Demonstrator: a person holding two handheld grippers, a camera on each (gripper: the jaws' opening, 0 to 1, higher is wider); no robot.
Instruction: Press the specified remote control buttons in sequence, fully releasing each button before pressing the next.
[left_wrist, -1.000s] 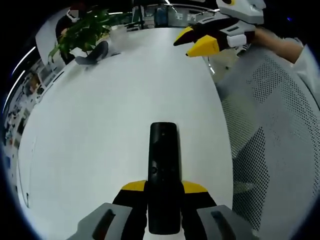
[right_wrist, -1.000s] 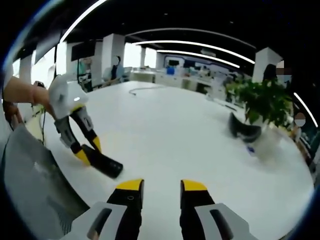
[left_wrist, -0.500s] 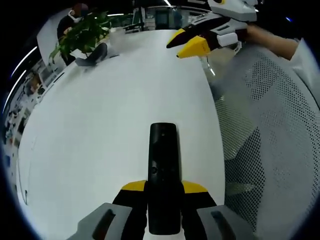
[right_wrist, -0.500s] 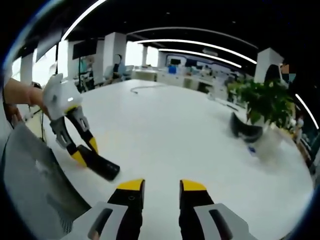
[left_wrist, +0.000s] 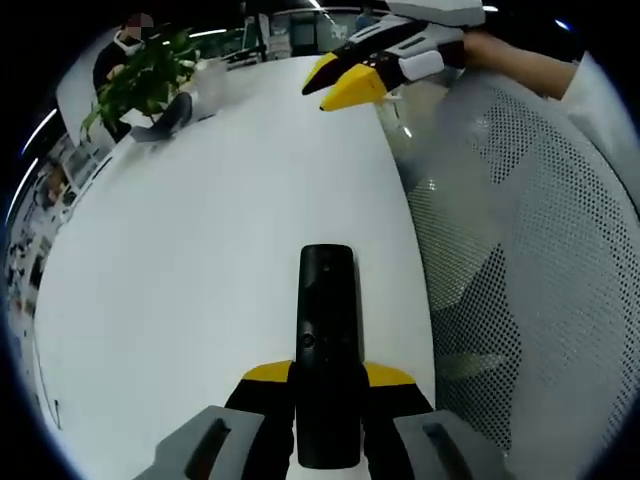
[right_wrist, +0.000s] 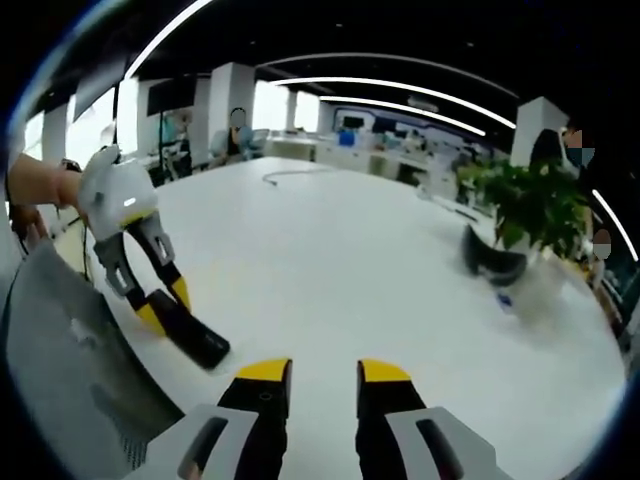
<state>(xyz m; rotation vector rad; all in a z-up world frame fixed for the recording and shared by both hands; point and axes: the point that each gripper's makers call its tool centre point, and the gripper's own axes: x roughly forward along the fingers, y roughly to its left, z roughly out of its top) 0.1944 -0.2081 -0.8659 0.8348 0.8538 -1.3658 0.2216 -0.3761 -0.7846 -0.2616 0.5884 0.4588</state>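
A black remote (left_wrist: 327, 330) lies lengthwise between the jaws of my left gripper (left_wrist: 327, 375), which is shut on its near end. The remote's far end reaches out over the white table (left_wrist: 200, 220). My right gripper (left_wrist: 338, 82) hangs over the table's far right edge, its yellow tips pointing left. In the right gripper view, that gripper (right_wrist: 324, 372) shows a narrow gap between its jaws with nothing in it. At the left of that view the left gripper (right_wrist: 165, 305) holds the remote (right_wrist: 195, 335) low over the table (right_wrist: 340, 260).
A white mesh chair (left_wrist: 540, 250) stands against the table's right edge, also seen as the chair (right_wrist: 60, 350). A potted plant (right_wrist: 525, 205) and a dark curved object (right_wrist: 490, 262) sit at the far end. A thin cable (right_wrist: 285, 178) lies farther back.
In the left gripper view the right gripper has slid left and up along the table's far edge. In the right gripper view the left gripper and remote have drifted slightly left and down.
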